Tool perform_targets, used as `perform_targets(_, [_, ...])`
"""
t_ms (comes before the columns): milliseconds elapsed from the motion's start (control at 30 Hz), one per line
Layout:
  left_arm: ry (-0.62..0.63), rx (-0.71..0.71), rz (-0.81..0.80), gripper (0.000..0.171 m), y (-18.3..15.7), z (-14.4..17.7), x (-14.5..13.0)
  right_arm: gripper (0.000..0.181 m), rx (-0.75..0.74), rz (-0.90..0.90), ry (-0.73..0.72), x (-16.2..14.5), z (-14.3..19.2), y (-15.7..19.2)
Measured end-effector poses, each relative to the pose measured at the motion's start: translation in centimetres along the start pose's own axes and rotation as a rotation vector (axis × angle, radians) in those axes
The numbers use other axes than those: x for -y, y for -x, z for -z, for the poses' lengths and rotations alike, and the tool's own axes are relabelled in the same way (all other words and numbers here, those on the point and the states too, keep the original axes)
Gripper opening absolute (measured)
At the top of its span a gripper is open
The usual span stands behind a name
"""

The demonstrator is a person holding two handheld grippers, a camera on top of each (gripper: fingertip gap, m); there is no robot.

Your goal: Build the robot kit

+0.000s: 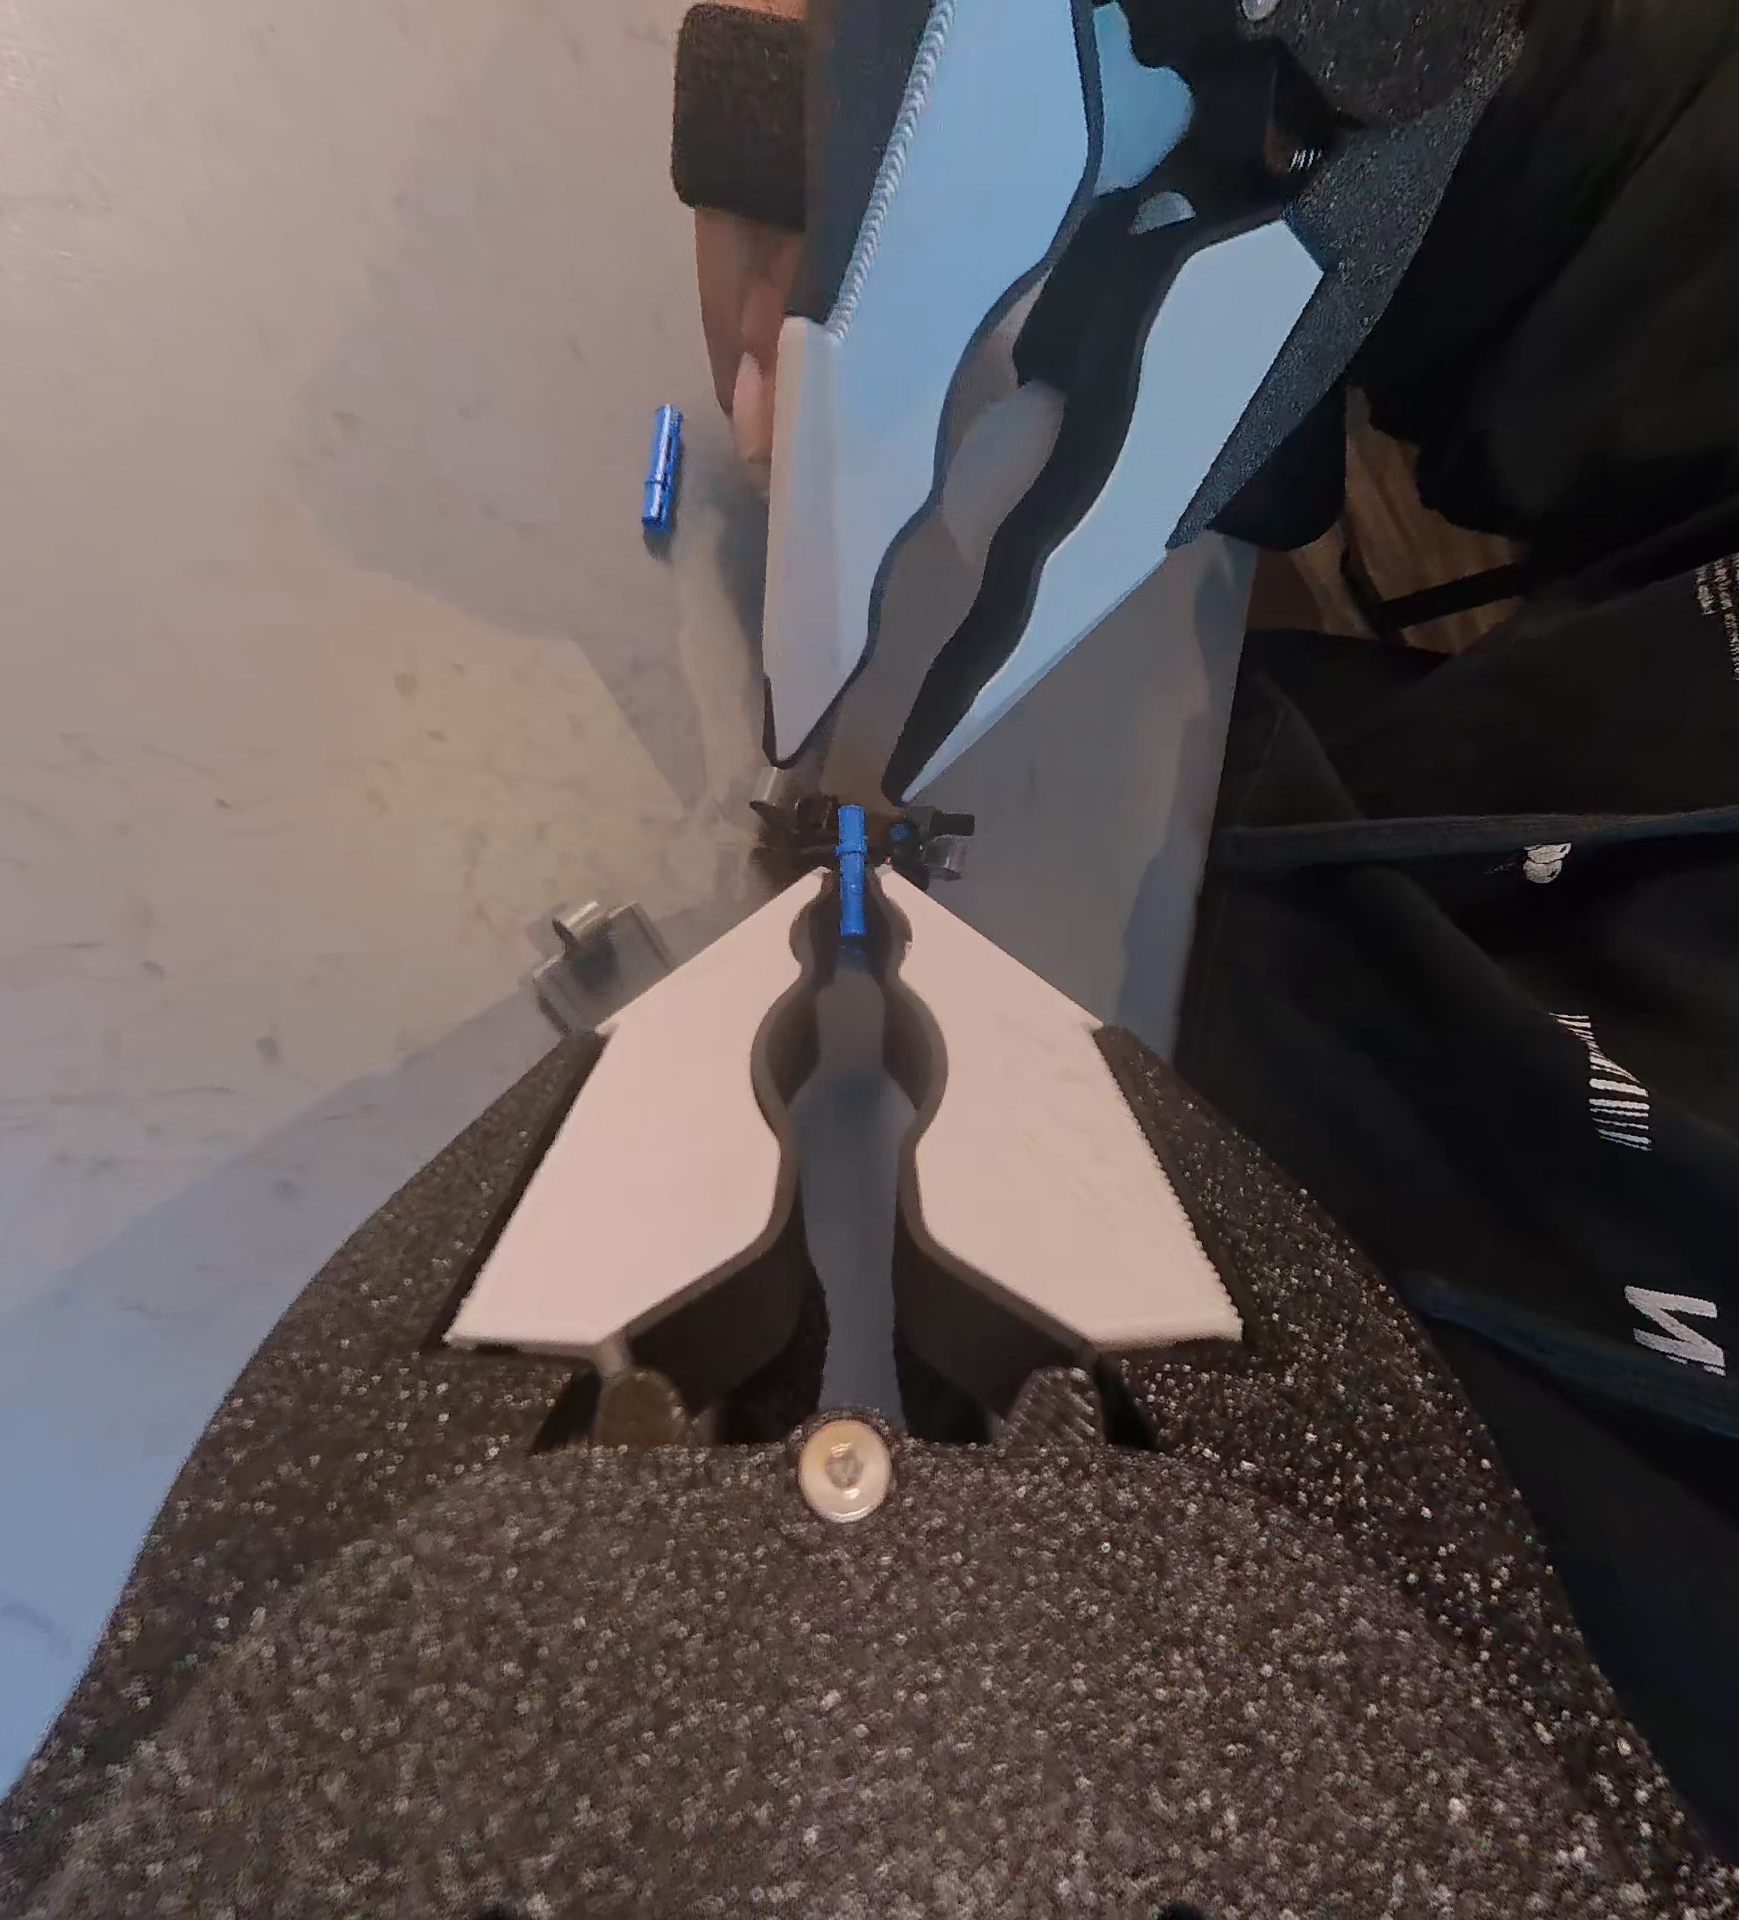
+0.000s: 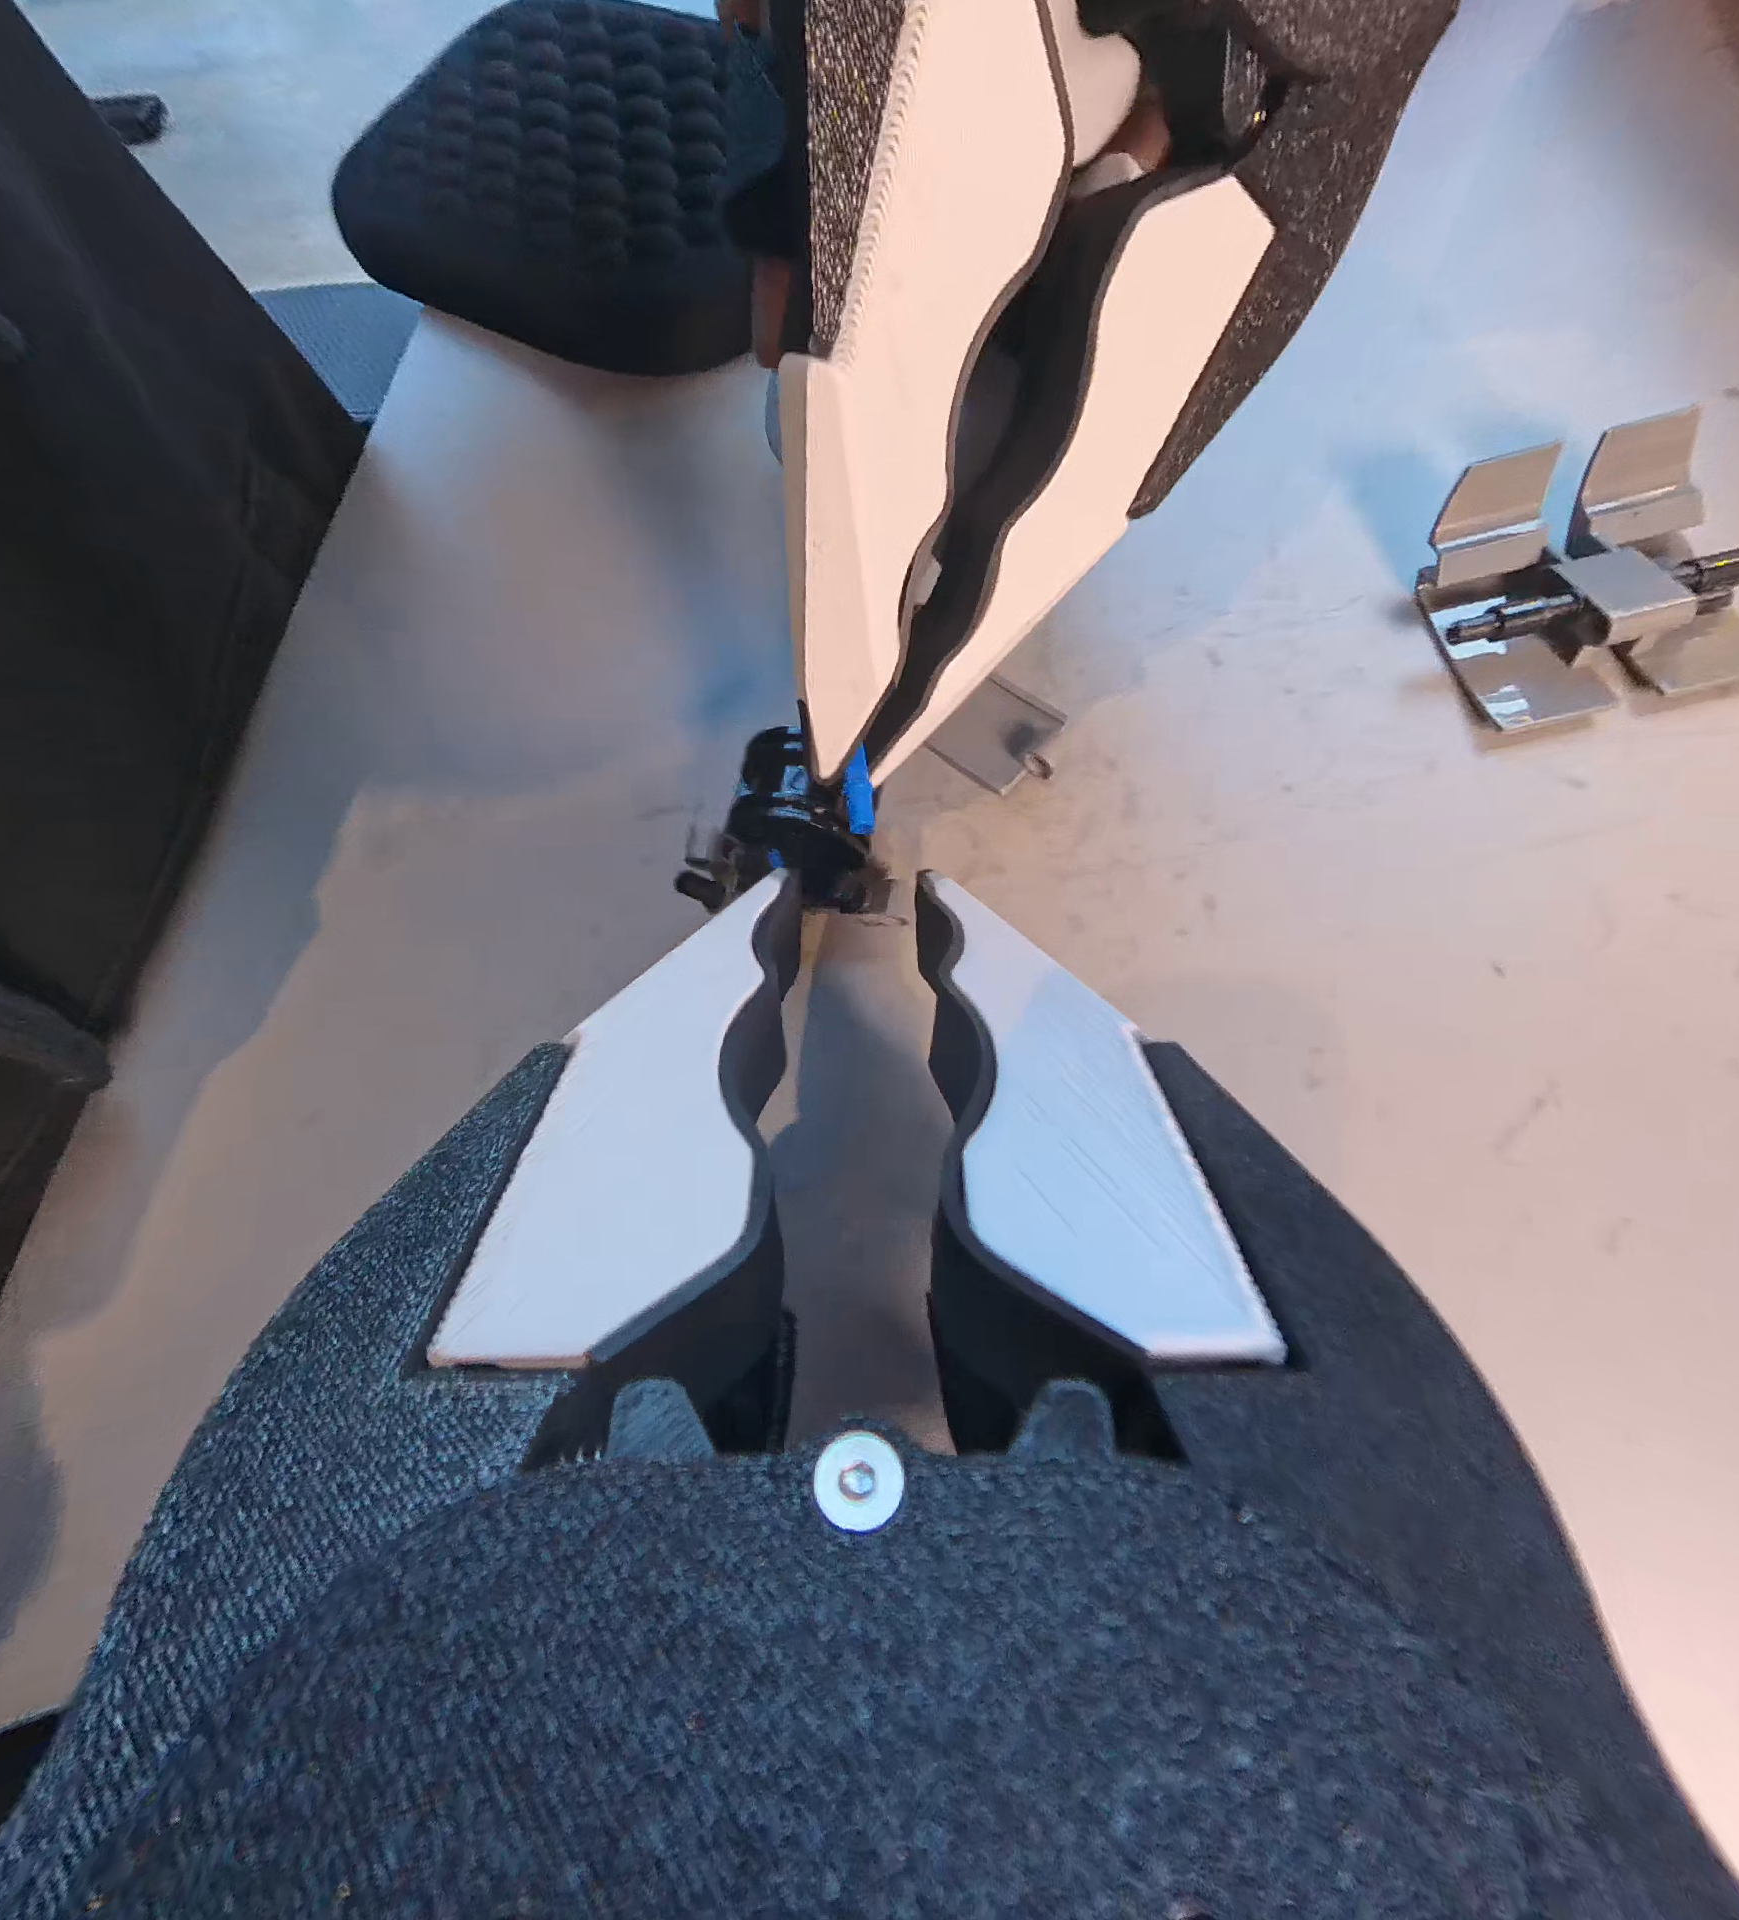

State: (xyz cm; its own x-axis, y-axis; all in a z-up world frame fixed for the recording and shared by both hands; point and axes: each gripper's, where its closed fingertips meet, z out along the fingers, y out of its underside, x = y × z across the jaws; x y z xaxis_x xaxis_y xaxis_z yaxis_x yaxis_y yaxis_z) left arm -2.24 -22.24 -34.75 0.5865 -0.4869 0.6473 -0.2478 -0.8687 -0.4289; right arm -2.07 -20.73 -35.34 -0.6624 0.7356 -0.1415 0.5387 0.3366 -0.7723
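Gripping a small blue pin (image 1: 851,871) at their tips, the left tongs (image 1: 849,894) stand drawn together on it, the pin's free end pointing into a small black assembly (image 1: 823,826) on the pale tabletop (image 1: 221,623).

Right tongs (image 2: 849,888): parted, a clear gap between the tips. The left tip lies against the black assembly; the right tip stands apart from it. Whether anything is pinched cannot be told.

Black assembly: at the tabletop's near edge, between the two sets of tongs, with short black stubs sticking out of it and a second speck of blue on it.

Loose blue pin (image 1: 661,465): lying flat on the tabletop, well apart from the assembly, beside the person's hand (image 1: 751,343) on the right tongs.

Grey metal bracket (image 1: 595,961): flat on the tabletop, just beside the left tongs.

Grey finned part with black pins (image 2: 1597,577): farther off on the tabletop, to the right in the right wrist view.

Black seat cushion (image 2: 553,197): beyond the tabletop edge.
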Motion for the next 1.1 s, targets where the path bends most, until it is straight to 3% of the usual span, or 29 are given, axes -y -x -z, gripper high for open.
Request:
perform_targets(200, [-0.061,0.038,-0.043,0.003,-0.8,0.7,-0.5,0.027,-0.040,-0.090,-0.034,1.4,0.4,1.4])
perform_targets(267, [-0.069,0.055,-0.062,0.003,-0.9,0.8,-0.7,0.028,-0.111,-0.143,-0.017,1.2,-0.1,0.9])
perform_targets(400, [-0.098,0.070,-0.074,0.003,-0.7,1.0,-0.6,0.046,-0.260,-0.119,0.081,-0.7,-0.8,0.1])
perform_targets(533, [-0.083,0.078,-0.108,0.003,-0.8,0.6,-0.8,0.048,-0.328,-0.105,0.091,-1.2,-1.1,-0.2])
perform_targets(900, [-0.055,0.106,-0.154,0.003,-1.0,0.3,-1.3,0.027,-0.151,0.017,-0.052,0.9,-0.8,1.5])
perform_targets(967, [-0.063,0.092,-0.141,0.003,-1.2,0.2,-1.3,0.016,-0.126,0.016,-0.086,1.4,-0.4,1.6])
perform_targets(1100, [-0.063,0.079,-0.147,0.003,-1.4,0.1,-1.4,0.015,-0.100,0.025,-0.079,1.3,-0.3,1.5])
